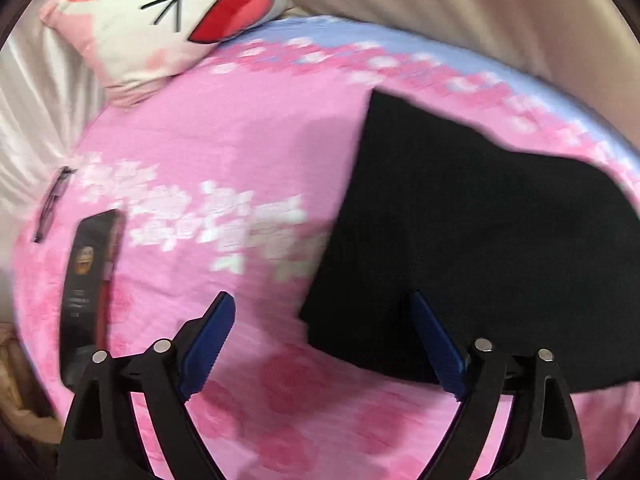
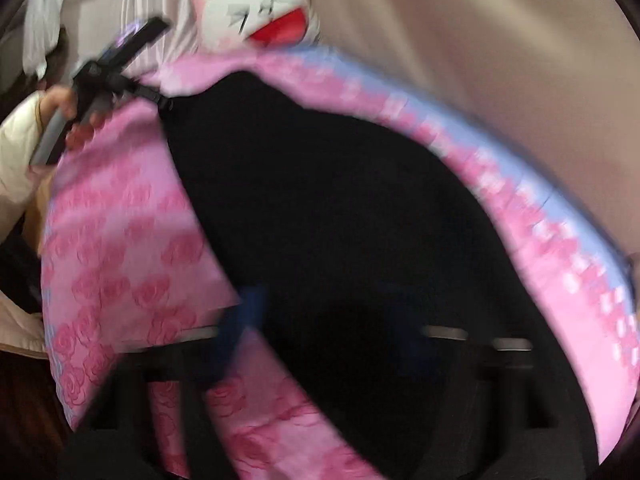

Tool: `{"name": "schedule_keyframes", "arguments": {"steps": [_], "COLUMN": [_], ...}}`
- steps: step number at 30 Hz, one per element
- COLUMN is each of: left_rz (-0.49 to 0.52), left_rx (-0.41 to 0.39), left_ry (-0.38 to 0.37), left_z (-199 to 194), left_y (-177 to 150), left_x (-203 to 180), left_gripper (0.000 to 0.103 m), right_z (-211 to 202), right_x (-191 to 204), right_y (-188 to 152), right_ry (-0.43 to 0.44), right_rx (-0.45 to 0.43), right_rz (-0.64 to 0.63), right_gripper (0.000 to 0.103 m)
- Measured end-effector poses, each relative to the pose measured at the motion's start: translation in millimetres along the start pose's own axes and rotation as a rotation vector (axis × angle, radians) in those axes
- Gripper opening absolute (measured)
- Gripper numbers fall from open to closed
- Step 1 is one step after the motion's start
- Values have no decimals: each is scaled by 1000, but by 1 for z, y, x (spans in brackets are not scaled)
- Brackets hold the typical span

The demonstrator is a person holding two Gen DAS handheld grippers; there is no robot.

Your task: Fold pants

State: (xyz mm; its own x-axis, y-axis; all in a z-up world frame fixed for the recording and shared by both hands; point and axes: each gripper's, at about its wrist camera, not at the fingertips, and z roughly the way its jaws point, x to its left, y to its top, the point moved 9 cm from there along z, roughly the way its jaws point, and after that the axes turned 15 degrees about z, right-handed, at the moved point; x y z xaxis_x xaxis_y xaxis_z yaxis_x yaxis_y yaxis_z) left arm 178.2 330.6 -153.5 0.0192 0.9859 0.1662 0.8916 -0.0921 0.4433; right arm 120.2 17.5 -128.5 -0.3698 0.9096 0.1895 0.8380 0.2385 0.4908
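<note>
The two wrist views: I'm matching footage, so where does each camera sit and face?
Left wrist: above its open tool, facing down at black pants, phone.
Right wrist: behind its blurred tool, over pants; a hand grips the left tool.
Shared: pants, pink bedspread, cat pillow.

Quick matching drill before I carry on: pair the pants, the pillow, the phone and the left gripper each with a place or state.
Things:
1. pants
2. pillow
3. phone
4. left gripper

Place or state:
A. lying near the left edge of the bed in the left wrist view
B. jaws wide apart, nothing between them
C. black, spread on the pink bed cover
D. at the far end of the bed, cartoon face with a red mouth

Pairs: 1-C, 2-D, 3-A, 4-B
</note>
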Motion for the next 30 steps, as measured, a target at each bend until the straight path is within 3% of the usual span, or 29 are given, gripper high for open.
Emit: {"name": "schedule_keyframes", "arguments": {"steps": [3,7,10,11,12,13,14,17,19,20,21,22,24,28,30], "left_rz": [-73,-85,-105,-106,-107,-105,-95,-8,7,0,-23,-39,-66,-56,-77], "left_rx": [17,11,-68,-124,-153,-175,-177,-40,36,36,6,1,-4,-18,-2], "left_ry": [-48,-13,16,33,38,36,33,51,85,78,56,31,18,103,83], "left_z": [-3,-19,-48,-65,-72,-77,-75,-26,4,15,14,16,15,10,9], "left_y": [-10,-14,7,23,33,43,51,54,43,37,35,33,29,25,25], "left_x": [12,23,27,26,25,22,17,-6,-7,-6,-2,1,11,29,29], "left_gripper": [95,94,91,91,92,94,98,98,97,98,98,98,98,98,98], "right_z": [-6,-21,-39,-47,-57,-62,-62,-44,-24,-13,1,11,14,5,-1], "right_x": [4,22,3,-7,-21,-31,-37,-14,11,20,28,27,30,37,31], "right_y": [-6,-26,-17,-8,7,17,25,29,18,15,10,8,11,-4,-5], "right_ry": [46,195,223,212,199,184,176,234,193,154,108,80,106,161,249], "right_rx": [25,76,51,12,-36,-73,-99,-55,-23,-21,-11,20,24,64,76], "right_rz": [56,68,118,134,163,179,186,116,-2,-64,-117,-123,-56,-8,51], "right_gripper": [14,13,19,38,68,78,81,80,79,75,45,35,16,16,25]}}
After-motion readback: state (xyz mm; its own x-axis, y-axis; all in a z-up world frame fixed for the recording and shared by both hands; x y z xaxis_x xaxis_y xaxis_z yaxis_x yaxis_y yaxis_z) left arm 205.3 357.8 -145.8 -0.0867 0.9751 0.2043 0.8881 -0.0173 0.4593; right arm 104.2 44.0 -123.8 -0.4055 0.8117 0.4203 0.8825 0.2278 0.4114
